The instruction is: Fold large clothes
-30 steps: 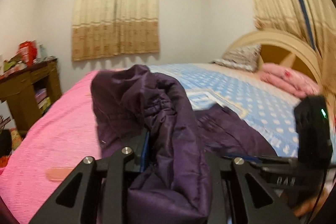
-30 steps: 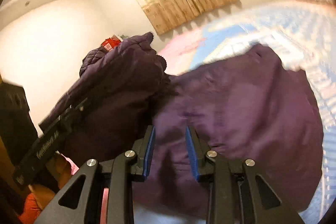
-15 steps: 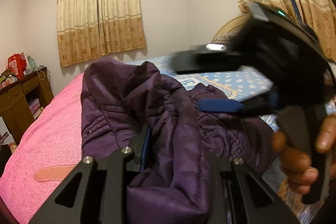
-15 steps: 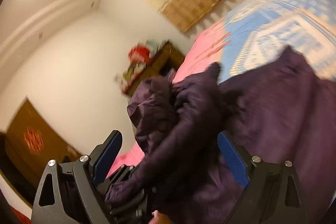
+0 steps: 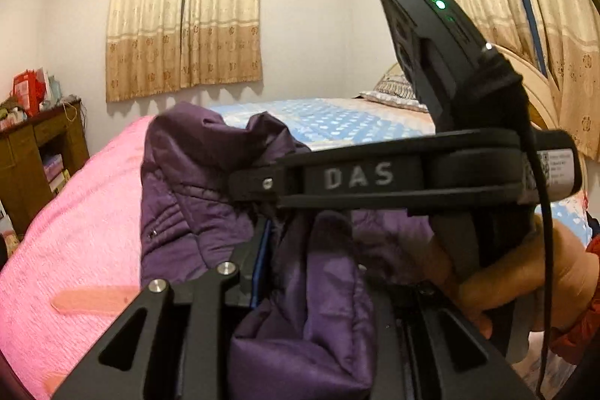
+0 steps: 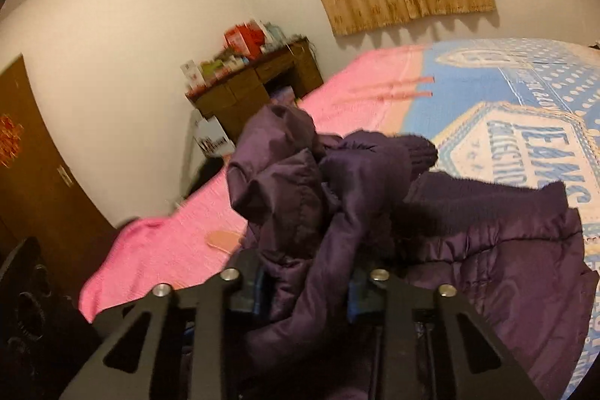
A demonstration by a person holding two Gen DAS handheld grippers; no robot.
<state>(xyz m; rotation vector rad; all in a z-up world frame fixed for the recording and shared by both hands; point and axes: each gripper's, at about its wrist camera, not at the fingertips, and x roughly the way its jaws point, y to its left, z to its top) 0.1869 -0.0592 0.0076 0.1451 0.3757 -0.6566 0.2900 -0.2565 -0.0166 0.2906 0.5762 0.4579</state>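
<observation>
Gathering the purple jacket (image 6: 375,212), your right gripper (image 6: 303,291) has just closed, both grippers' fingers pinching fabric (left gripper (image 5: 296,272) too); next, spread it flat on the bed (image 6: 180,242).

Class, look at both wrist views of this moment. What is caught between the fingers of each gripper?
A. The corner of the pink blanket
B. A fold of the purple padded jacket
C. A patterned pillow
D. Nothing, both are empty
B. Bunched cloth of the purple padded jacket fills the gap of the left gripper, and in the right wrist view it also sits in the right gripper.
</observation>
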